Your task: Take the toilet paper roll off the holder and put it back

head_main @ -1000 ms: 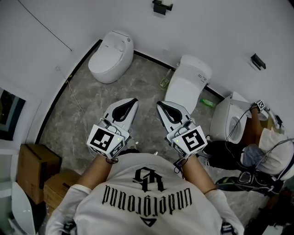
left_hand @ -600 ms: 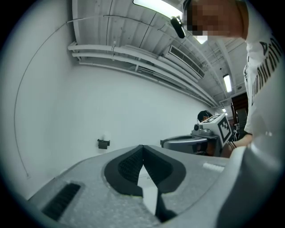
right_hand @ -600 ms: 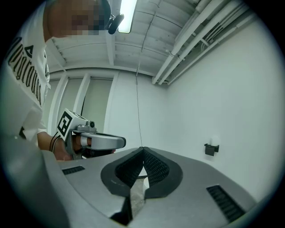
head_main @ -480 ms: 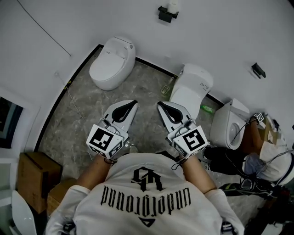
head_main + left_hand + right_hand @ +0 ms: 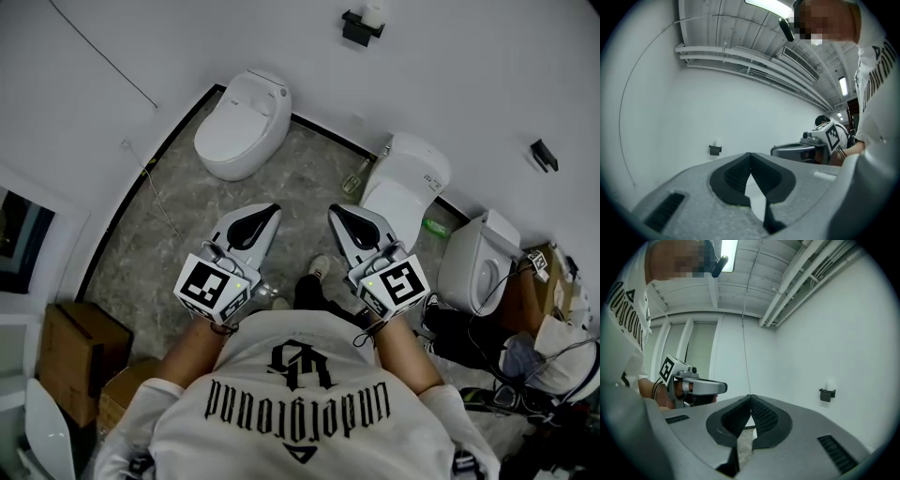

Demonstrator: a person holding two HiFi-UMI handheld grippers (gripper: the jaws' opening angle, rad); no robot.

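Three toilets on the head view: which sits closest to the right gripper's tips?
The middle toilet, lid shut, just beyond the right gripper. The rounded toilet stands far left; the third toilet is off to the right.

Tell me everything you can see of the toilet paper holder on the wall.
The toilet paper holder is a small, dark, boxy bracket fixed to the plain white wall, well above the floor. It looks matte black, metal or plastic; it is too small to make out finer parts. A white toilet paper roll sits on top of it, seemingly upright. Only the wall and the roll touch it.
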